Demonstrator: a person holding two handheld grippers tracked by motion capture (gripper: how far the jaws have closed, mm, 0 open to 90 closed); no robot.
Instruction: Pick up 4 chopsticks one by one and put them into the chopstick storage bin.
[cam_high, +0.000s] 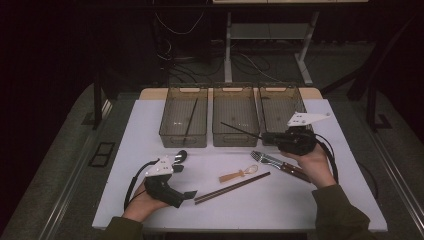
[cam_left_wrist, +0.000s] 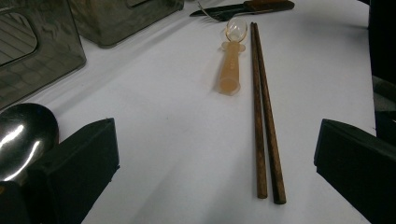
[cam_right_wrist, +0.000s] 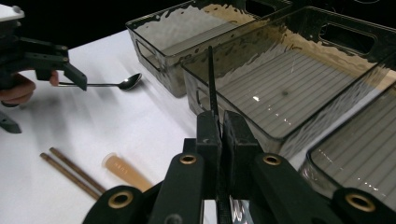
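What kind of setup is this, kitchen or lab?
Most likely a lab recording station. A white-topped table stands in a dark room, with loose cables on the floor behind it. Three smoky translucent plastic bins sit in a row, apparently for sorting cutlery, and a person works with handheld grippers.

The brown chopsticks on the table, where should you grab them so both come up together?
Best guess: grip the brown chopsticks near the middle, coming from above with one jaw each side. They lie flat, side by side and touching, so a squeeze across the pair should pick up both.
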